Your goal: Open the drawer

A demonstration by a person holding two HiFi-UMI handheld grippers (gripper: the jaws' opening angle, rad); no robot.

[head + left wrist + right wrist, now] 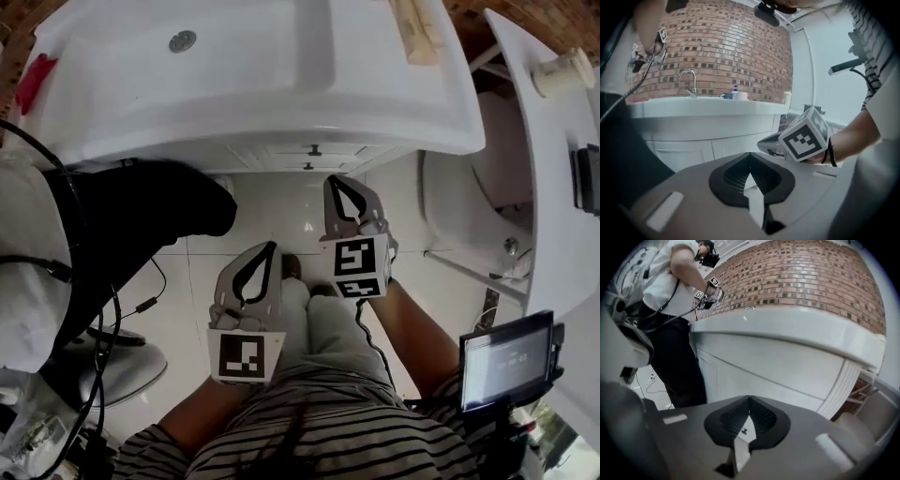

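The white vanity (272, 150) stands under the basin, and its drawer front carries a small dark knob (315, 150) with a second knob (307, 166) below. The drawer front looks flush with the cabinet. My right gripper (330, 179) points at the cabinet just below the knobs, its jaws shut and empty. In the right gripper view the shut tips (749, 398) face the white panel (778, 364). My left gripper (273, 246) hangs lower and further back, shut on nothing. From the left gripper view (750, 154) the right gripper's marker cube (804, 136) shows ahead.
A person in black trousers (122, 220) stands close at the left of the vanity. A toilet (469, 202) sits to the right, with a small screen (506, 361) near it. Cables (112, 328) trail over the white tiled floor at the left.
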